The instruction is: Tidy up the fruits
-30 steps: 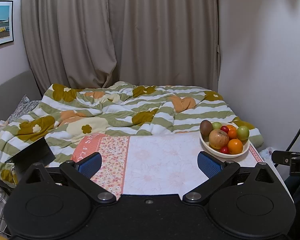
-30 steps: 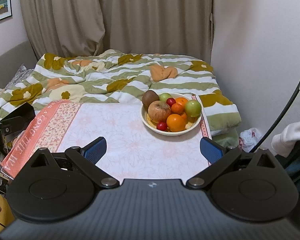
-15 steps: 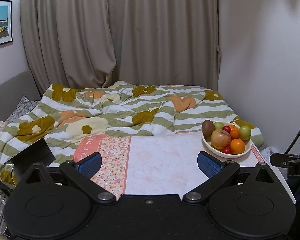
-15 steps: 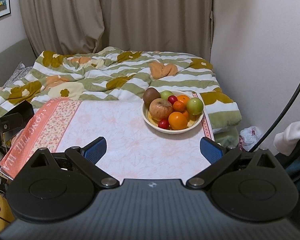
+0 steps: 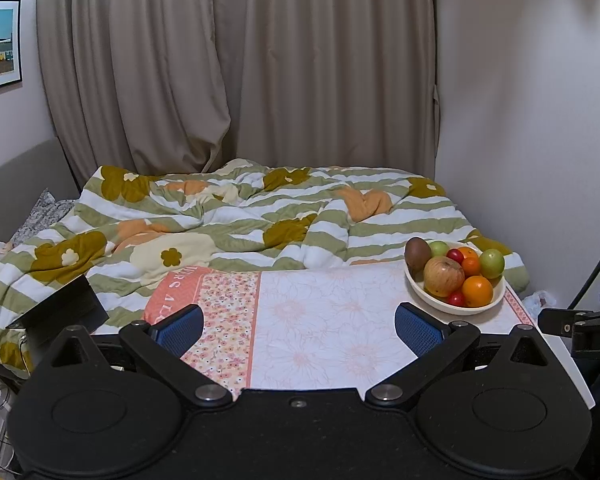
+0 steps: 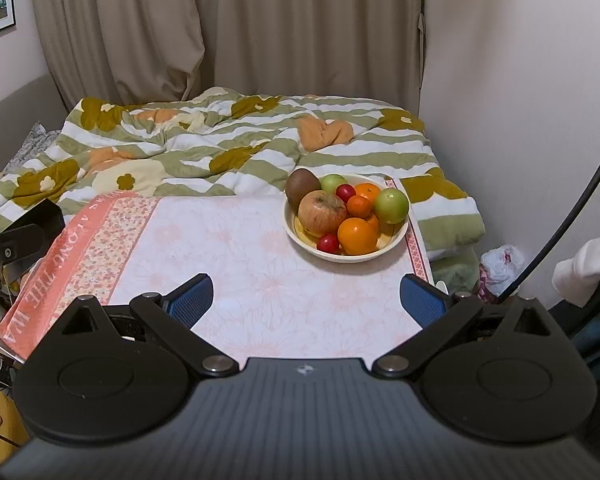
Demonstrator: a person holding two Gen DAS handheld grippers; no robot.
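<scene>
A cream bowl (image 6: 396, 241) of fruit stands at the far right of the table; it also shows in the left wrist view (image 5: 496, 300). It holds a reddish apple (image 6: 322, 213), a kiwi (image 6: 302, 185), oranges (image 6: 357, 235), green apples (image 6: 392, 205) and small red fruits (image 6: 328, 243). My right gripper (image 6: 306, 300) is open and empty above the table's near edge, short of the bowl. My left gripper (image 5: 298, 328) is open and empty, left of the bowl.
The table wears a floral pink cloth (image 6: 236, 264) with an orange band on the left. A bed with a striped flowered duvet (image 5: 236, 220) lies behind it, then curtains. A wall is at the right. The other gripper shows at each view's edge (image 5: 580, 328).
Both grippers have moved a little; the bowl sits slightly higher and larger in the right wrist view. Jaws stay open. Nothing was taken hold of.
</scene>
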